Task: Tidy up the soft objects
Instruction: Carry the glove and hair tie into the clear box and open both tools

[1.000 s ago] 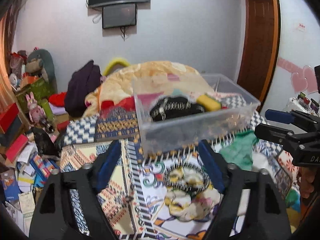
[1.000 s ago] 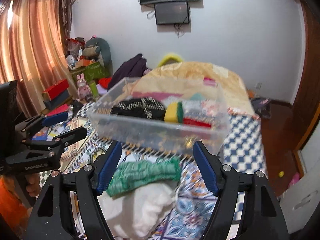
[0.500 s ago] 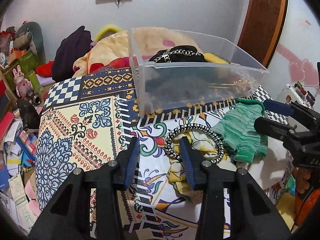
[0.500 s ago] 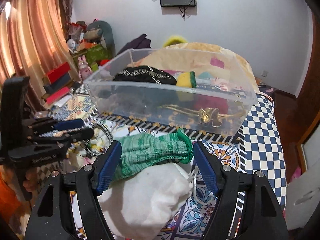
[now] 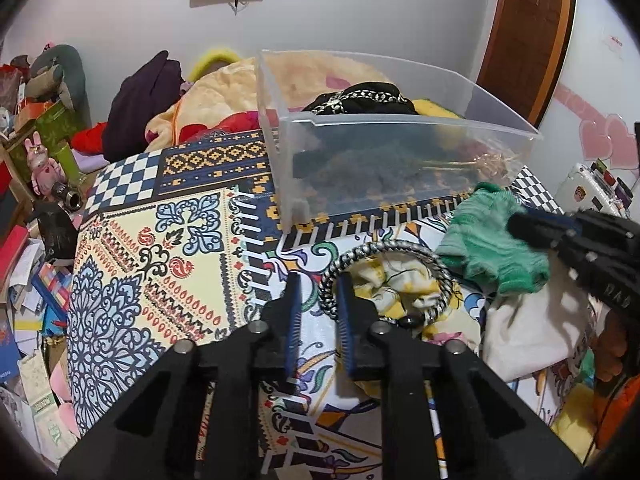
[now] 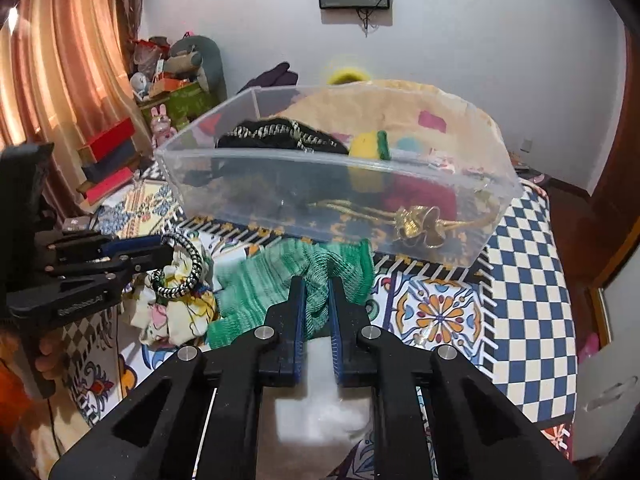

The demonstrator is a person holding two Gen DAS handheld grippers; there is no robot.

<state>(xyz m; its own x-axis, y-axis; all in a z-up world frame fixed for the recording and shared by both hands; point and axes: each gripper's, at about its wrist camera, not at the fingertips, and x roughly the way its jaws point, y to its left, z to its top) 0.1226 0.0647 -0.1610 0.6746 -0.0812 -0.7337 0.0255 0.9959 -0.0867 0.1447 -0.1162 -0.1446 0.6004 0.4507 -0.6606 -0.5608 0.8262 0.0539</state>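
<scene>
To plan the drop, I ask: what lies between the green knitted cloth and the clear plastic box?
Only a narrow strip of patterned bedcover; the right wrist view shows the green knitted cloth right before the clear plastic box.

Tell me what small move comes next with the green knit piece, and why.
Probably lift it. The right hand-held gripper has its blue fingers pinched on the green knit piece, which lies on the bedspread just in front of the clear bin. Raising it would likely clear the bin's near wall before dropping it in.
</scene>
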